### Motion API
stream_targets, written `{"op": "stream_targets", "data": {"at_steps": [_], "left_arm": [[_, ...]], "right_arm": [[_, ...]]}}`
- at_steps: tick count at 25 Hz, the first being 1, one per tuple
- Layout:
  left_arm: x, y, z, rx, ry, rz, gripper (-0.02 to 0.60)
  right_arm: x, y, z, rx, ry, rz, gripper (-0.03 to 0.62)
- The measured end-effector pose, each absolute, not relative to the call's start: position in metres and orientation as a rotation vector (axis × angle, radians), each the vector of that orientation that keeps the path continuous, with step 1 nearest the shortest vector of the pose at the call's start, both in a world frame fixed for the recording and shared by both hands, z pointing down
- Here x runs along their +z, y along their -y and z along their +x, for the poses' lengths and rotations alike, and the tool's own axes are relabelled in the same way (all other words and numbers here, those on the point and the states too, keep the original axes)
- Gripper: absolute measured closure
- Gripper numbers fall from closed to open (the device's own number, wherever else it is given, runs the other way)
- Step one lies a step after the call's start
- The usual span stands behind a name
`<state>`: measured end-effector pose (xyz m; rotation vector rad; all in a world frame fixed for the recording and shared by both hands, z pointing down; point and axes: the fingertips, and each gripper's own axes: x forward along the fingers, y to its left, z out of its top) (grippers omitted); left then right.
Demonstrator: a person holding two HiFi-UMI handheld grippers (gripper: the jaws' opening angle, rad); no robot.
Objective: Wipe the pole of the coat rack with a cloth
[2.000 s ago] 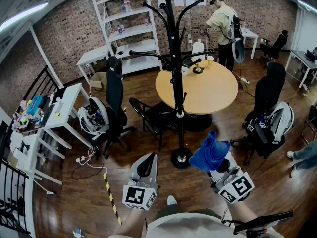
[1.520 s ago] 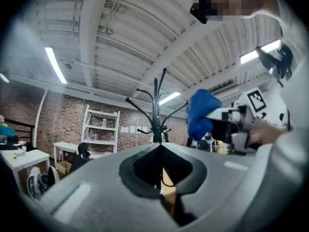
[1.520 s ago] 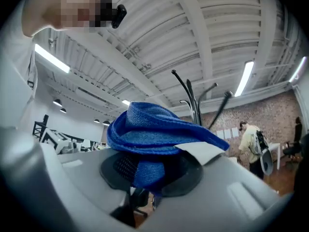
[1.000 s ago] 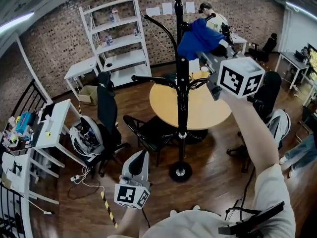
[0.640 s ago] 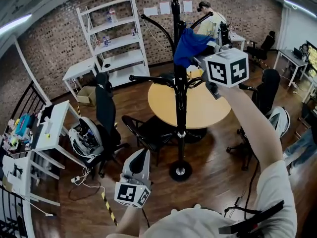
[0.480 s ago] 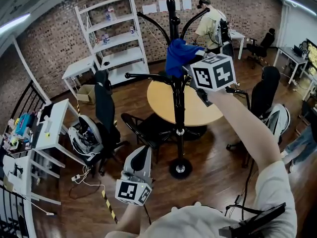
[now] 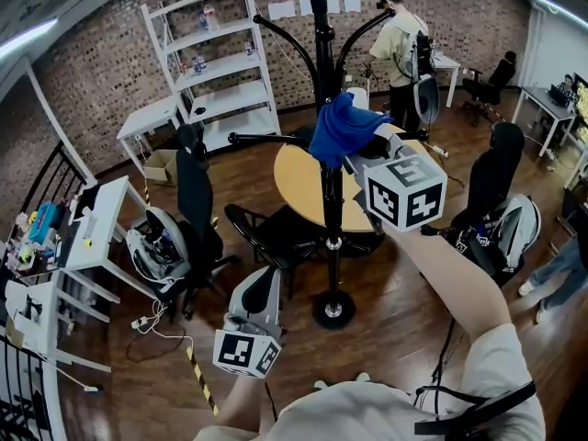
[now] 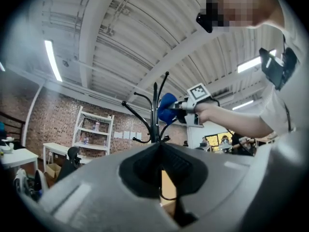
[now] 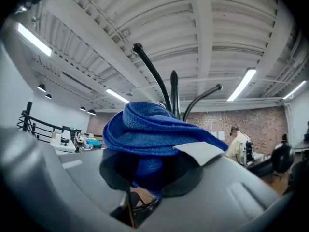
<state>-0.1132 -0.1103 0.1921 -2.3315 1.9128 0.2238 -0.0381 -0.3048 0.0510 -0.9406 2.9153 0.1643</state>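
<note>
Cloth (image 7: 338,127) sits against coat rack pole (image 7: 331,205), right gripper (image 7: 361,152) just right of it. Table (image 7: 296,180) behind pole, shelf (image 7: 219,61) back-left, left gripper (image 7: 261,289) front, low.

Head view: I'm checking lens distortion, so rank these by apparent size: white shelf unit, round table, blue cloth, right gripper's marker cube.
1. white shelf unit
2. round table, partly hidden
3. blue cloth and marker cube look alike; nearness inflates both

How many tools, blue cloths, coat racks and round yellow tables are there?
tools: 2, the left tool and the right tool
blue cloth: 1
coat rack: 1
round yellow table: 1
total: 5
</note>
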Motion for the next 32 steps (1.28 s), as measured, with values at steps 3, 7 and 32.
{"op": "stream_targets", "data": {"at_steps": [3, 7, 32], "left_arm": [[0.179, 0.12, -0.118, 0.247, -1.9, -2.304, 0.581], [0.159, 0.142, -0.129, 0.281, -1.818, -2.303, 0.581], [0.176, 0.142, -0.222, 0.363, -1.287, -2.753, 0.581]], "right_arm": [[0.03, 0.263, -0.037, 0.257, -2.889, -0.82, 0.491], [0.031, 0.243, -0.042, 0.308, -2.864, -0.804, 0.491], [-0.005, 0.356, -0.096, 0.263, -2.737, -1.64, 0.491]]}}
